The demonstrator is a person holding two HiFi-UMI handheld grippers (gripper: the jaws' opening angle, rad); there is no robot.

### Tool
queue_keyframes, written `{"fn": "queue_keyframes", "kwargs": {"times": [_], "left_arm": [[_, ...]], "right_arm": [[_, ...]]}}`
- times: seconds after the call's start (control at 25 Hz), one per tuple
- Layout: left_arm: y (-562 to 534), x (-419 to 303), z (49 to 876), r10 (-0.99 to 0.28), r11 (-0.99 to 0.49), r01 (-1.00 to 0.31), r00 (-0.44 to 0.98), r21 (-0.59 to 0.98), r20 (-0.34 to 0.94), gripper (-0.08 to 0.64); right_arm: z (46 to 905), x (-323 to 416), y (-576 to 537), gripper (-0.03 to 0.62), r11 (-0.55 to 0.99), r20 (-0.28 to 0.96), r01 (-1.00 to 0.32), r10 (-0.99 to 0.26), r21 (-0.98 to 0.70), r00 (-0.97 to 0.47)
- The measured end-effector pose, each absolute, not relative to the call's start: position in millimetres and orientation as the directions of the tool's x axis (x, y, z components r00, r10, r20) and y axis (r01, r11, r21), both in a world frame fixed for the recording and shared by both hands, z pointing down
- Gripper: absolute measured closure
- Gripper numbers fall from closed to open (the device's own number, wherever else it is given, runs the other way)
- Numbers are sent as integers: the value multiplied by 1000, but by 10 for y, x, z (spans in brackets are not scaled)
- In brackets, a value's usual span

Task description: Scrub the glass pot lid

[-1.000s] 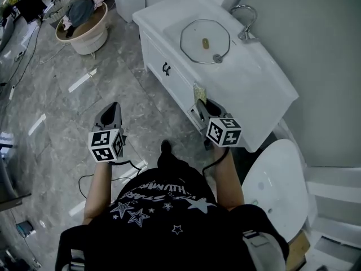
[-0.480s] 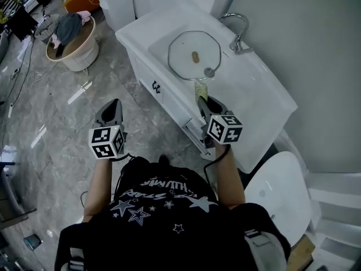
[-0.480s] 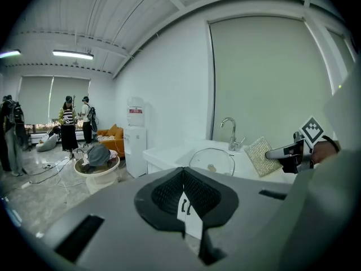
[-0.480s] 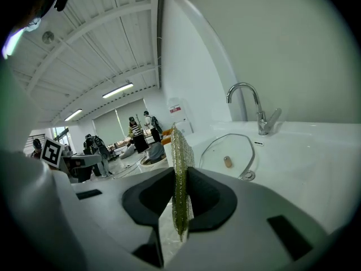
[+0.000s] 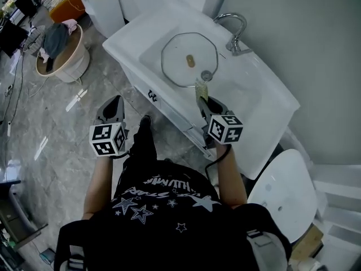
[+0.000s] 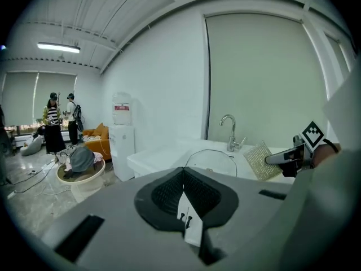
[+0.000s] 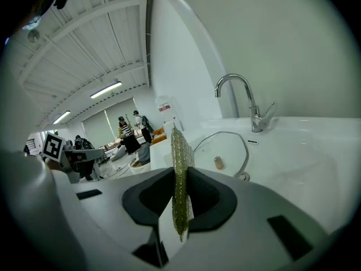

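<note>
Down in the basin of the white rectangular sink unit (image 5: 132, 33), lying flat: the octagonal glass pot lid (image 5: 189, 58). Beyond and right of it, on the back rim, the curved chrome faucet (image 5: 234, 30). On the lid's near side, the right gripper (image 5: 201, 99), with a thin yellow-green mesh scouring pad (image 5: 200, 88) upright between its jaws, near the lid's rim. Well left, over the floor, the left gripper (image 5: 114, 103). Farther left, on the floor, a round beige basket (image 5: 78, 61) holding clothes.

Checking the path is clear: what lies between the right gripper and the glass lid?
Only the scrub pad held by the right gripper, pointing toward the lid over bare sink; head view shows it.
</note>
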State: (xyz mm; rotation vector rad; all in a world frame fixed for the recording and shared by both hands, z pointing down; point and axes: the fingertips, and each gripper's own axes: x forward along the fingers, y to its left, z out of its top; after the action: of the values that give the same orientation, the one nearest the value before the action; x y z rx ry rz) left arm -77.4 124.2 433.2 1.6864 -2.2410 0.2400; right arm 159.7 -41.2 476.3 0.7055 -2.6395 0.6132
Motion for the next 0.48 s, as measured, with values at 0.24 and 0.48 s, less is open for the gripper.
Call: {"fn": "queue_keyframes", "kwargs": {"times": [0.24,0.48], "left_arm": [[471,-1149,4393,-926,168,-981,-125,94,357,551],[-301,-1511,4396,-938,49,-991,-2,125,346,551]], "right_arm": [[4806,1368,-896,523,714,447,-633,-481,-300,-754],[4838,1043,-1356,523,652,466,-705,-550,-278,-693]]}}
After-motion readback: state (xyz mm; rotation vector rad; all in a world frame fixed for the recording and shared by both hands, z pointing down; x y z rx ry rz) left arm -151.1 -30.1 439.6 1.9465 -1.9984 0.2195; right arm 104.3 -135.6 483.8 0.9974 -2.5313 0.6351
